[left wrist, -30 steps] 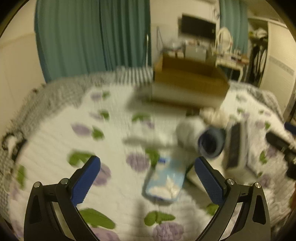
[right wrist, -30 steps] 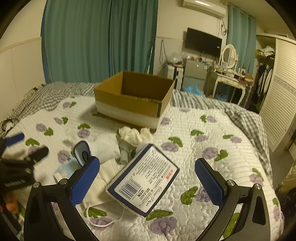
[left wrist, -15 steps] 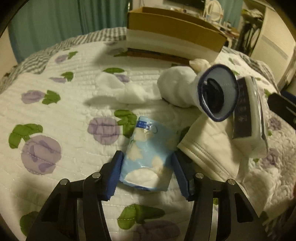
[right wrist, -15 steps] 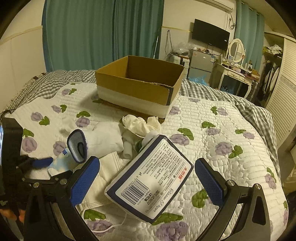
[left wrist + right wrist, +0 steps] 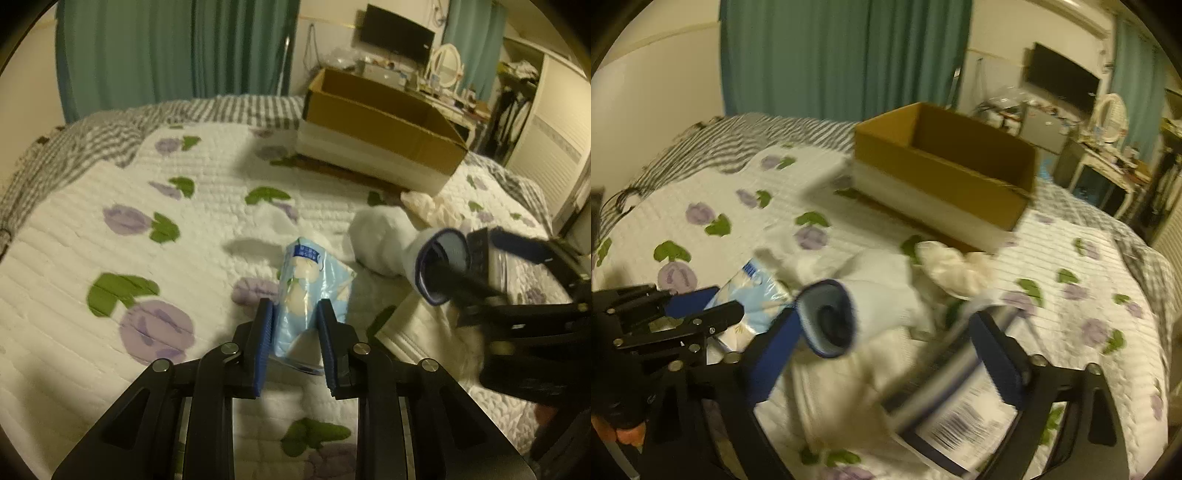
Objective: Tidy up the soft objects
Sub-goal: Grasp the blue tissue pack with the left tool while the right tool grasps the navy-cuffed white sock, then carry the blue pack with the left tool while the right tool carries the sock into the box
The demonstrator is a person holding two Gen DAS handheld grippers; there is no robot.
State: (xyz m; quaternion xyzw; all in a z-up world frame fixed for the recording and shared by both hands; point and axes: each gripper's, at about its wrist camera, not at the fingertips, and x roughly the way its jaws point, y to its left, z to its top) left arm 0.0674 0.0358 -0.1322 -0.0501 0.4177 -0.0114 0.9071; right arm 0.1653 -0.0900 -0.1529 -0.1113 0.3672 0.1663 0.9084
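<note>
The tissue pack (image 5: pixel 314 295) is sitting pinched between the blue pads (image 5: pixel 265 347) of the left gripper (image 5: pixel 293 345), its far end tipping up off the quilt (image 5: pixel 110 236) toward 12 o'clock. The left gripper is reaching forward low over the bed, jaws squeezing the pack's near end from both sides.

At 3 o'clock of the pack, the sock (image 5: pixel 406 240) is lying rolled, its dark-rimmed cuff facing the camera. The right gripper (image 5: pixel 882 354) is coming in from that side, angled down over the pile; its fingers are standing apart, the left one pressing near the sock cuff (image 5: pixel 827 325), the right one over the wipes pack (image 5: pixel 960 421). Blur is smearing this view, so whether either finger is touching anything is probably not decidable.

A white cloth (image 5: pixel 956 269) is lying crumpled at 1 o'clock of the sock. Beyond it, at 12 o'clock, the box (image 5: pixel 380 133) is standing open on the quilt.
</note>
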